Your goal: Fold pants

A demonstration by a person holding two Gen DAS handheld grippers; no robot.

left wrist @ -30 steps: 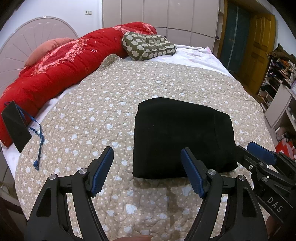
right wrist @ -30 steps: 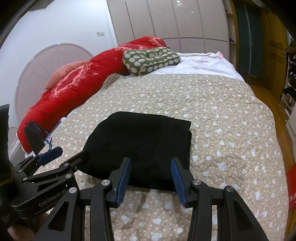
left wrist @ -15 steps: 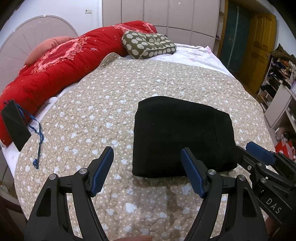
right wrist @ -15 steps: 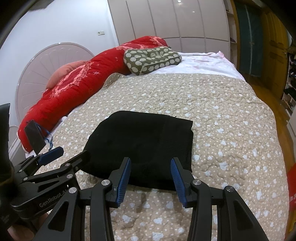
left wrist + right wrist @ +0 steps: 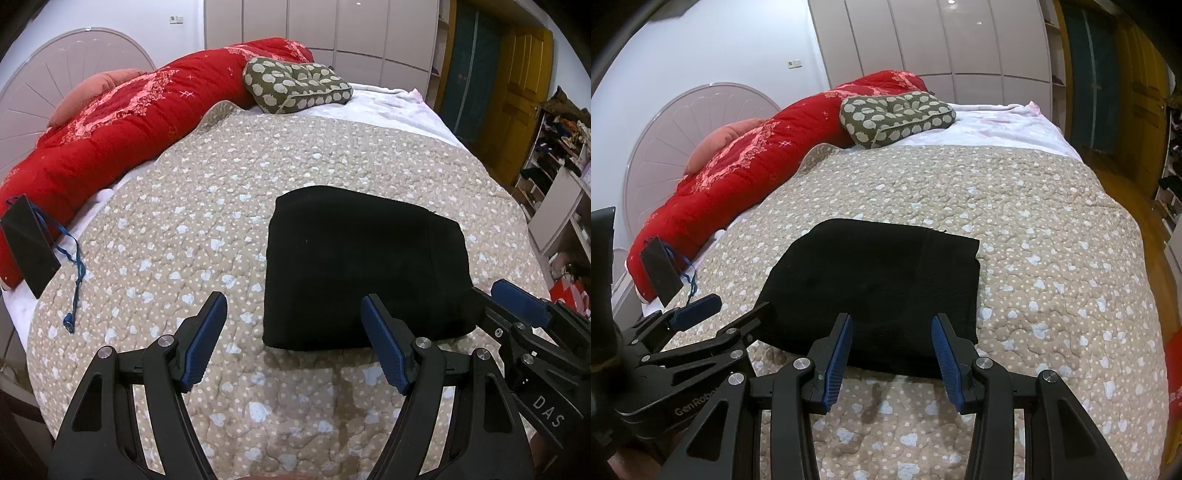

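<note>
Here the black pants lie folded into a compact, nearly rectangular pad on the beige quilt with its pale heart-like print, a little toward the near edge of the bed. In the left wrist view the pad's longer side runs across the picture, left to right, and its near folded edge faces both grippers; the far right corner is rounded and a faint seam runs down that side. In the right wrist view the same bundle sits straight ahead, its right-hand edge square and its left-hand corner curved. Which end is the waistband cannot be told.

The left gripper hangs above the quilt just short of the pants' near left corner, its blue-padded fingers spread wide with nothing between them. The right gripper hovers at the near edge of the bundle, jaws parted less widely than the left's, and they hold nothing; whether its tips touch the cloth is unclear. Each gripper shows at the edge of the other's camera.

Beyond the quilt a rolled red comforter lies along the left side by the headboard, with a green patterned cushion on the white sheet at the far end. A small black card on a blue cord leans against the comforter.
</note>
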